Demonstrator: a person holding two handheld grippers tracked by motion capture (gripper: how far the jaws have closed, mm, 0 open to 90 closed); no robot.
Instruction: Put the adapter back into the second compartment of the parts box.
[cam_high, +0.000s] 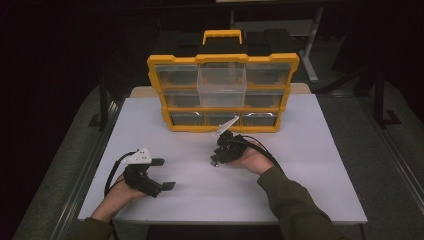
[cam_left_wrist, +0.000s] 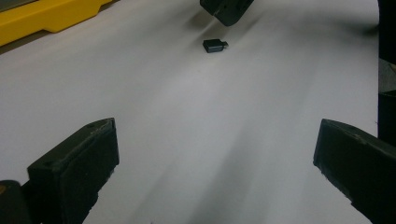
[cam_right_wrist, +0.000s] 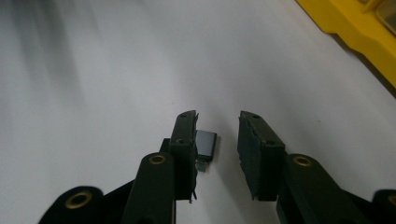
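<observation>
Right gripper (cam_right_wrist: 217, 140) hangs over the adapter (cam_right_wrist: 206, 144), jaws narrowed but not yet pinching; it lies flat on the table (cam_high: 310, 165), against one jaw. Centre it, then squeeze. Left gripper (cam_high: 162, 173) spread, idle.

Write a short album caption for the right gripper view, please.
The right gripper, fingers apart, straddles a small dark adapter lying on the white table.

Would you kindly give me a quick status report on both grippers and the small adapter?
Left gripper open, idle on table. Right gripper narrowed around small grey adapter, gap on one side, not clamped. Path clear; yellow organizer behind.
</observation>
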